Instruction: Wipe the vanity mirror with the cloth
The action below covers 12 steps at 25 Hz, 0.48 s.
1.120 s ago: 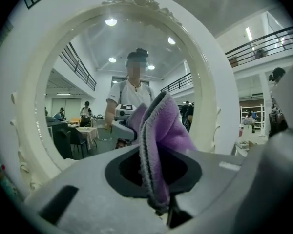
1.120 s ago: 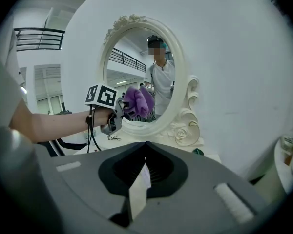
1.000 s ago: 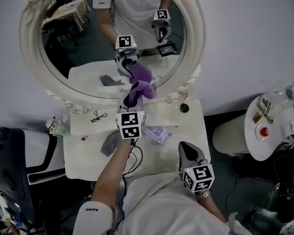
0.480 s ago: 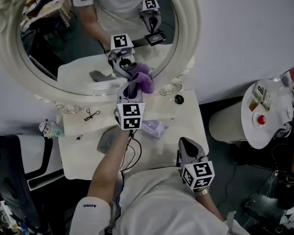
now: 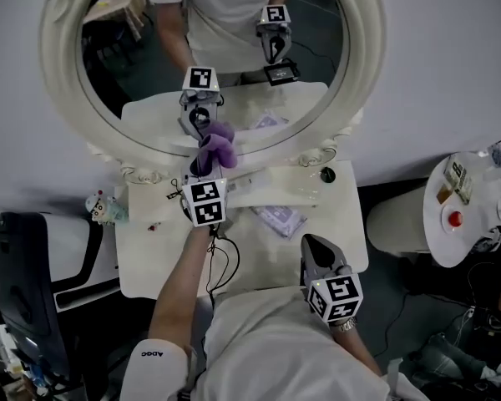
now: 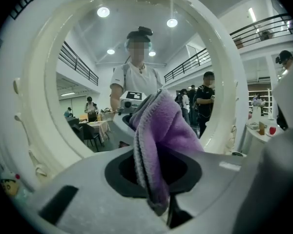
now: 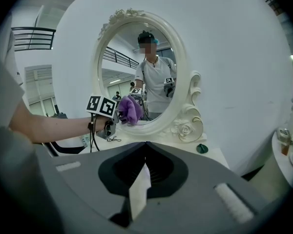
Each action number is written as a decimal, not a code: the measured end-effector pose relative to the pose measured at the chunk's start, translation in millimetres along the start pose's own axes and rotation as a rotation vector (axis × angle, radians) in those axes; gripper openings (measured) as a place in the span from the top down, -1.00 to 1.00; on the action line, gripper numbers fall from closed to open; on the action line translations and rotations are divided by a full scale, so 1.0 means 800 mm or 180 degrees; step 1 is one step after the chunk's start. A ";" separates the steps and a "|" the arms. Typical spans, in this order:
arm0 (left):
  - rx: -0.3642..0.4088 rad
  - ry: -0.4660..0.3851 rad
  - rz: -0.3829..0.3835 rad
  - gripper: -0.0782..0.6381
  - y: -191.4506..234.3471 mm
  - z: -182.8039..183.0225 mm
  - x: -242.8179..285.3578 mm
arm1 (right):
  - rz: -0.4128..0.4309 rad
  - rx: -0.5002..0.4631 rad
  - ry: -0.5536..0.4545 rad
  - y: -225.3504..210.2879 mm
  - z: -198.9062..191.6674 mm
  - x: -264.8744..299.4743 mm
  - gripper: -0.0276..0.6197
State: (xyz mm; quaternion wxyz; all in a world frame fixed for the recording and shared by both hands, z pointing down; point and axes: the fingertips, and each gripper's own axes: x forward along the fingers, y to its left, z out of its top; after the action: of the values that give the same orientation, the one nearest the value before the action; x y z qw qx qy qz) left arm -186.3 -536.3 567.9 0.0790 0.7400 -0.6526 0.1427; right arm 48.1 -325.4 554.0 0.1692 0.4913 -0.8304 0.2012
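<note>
Left claw (image 5: 202, 168) clamps purple cloth (image 5: 218, 149) against mirror (image 5: 142, 73); right claw (image 5: 315, 249) closed, empty; sleeve (image 5: 154, 366) print "ADGC".

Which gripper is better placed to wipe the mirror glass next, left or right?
Left. The left gripper is shut on the purple cloth at the mirror; the right gripper is shut, empty, far from it.

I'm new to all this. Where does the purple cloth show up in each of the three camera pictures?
Head view: the purple cloth sits left of centre, at the mirror's lower edge.
Left gripper view: the cloth fills the middle, clamped in that tool's jaws.
Right gripper view: the cloth is small, left of centre, by the frame's lower left.
Shared landmark: the white oval mirror frame.
</note>
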 end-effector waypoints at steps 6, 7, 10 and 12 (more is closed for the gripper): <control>0.0090 0.0044 0.0185 0.62 0.071 -0.007 -0.021 | 0.0176 -0.0093 0.0042 0.042 0.001 0.018 0.89; 0.0081 0.0042 0.0211 0.62 0.080 -0.008 -0.023 | 0.0189 -0.0101 0.0049 0.047 0.000 0.020 0.89; 0.0023 0.0020 0.0330 0.62 0.109 -0.008 -0.032 | 0.0205 -0.0110 0.0058 0.056 0.000 0.025 0.89; 0.0067 0.0005 0.0379 0.62 0.119 -0.007 -0.035 | 0.0212 -0.0128 0.0065 0.060 0.000 0.027 0.89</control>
State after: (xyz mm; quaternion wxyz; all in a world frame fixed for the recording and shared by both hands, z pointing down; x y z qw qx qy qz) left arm -283.7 -521.3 557.4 0.0630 0.7005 -0.6938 0.1546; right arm -4.0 -320.6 556.4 0.1806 0.4578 -0.8484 0.1951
